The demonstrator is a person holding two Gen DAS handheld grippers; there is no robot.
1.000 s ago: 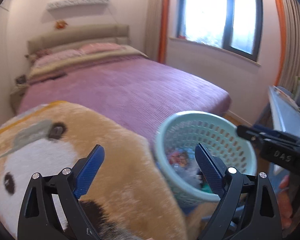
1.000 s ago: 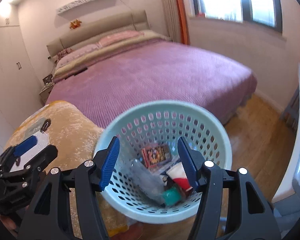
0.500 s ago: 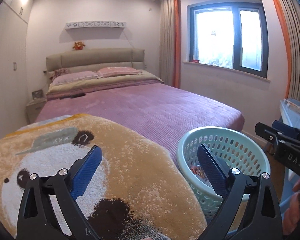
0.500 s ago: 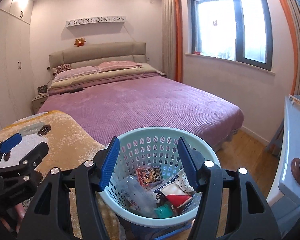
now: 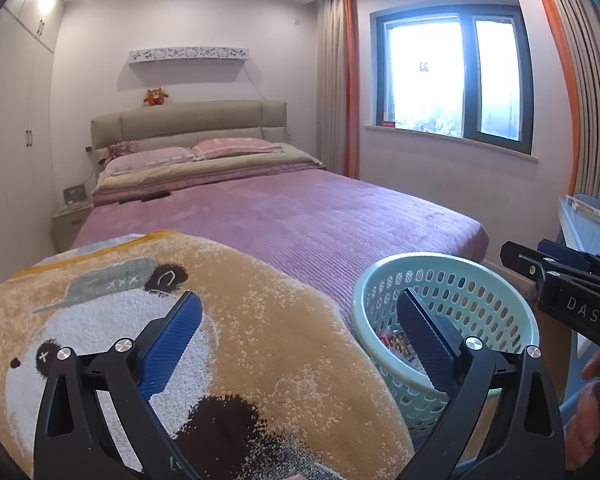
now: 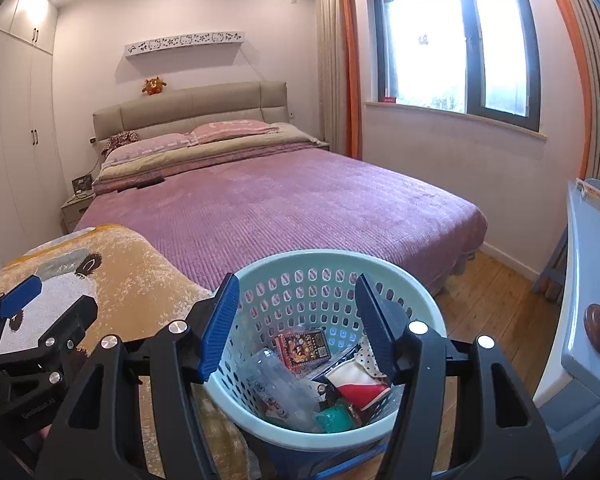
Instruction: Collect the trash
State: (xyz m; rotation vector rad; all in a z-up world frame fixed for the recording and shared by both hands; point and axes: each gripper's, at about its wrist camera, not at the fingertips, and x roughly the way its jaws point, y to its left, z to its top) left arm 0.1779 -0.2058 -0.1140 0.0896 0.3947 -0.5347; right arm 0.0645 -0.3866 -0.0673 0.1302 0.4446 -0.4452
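A pale green perforated basket stands low in the right wrist view. Inside lie a clear plastic bottle, a red printed box, a red and white wrapper and a green piece. My right gripper hovers over the basket's near rim, open, with nothing between its pads. My left gripper hangs over the panda rug left of the basket; its jaws are opening and hold nothing. Each view shows the other gripper: the right gripper and the left gripper.
A wide bed with a purple cover fills the middle of the room, with a nightstand and white wardrobe to its left. A blue desk stands at the right. Wooden floor runs between bed and desk.
Both views have tilted up from the rug and basket to take in the whole room. The left jaws have spread slightly wider. The basket sits lower in both views.
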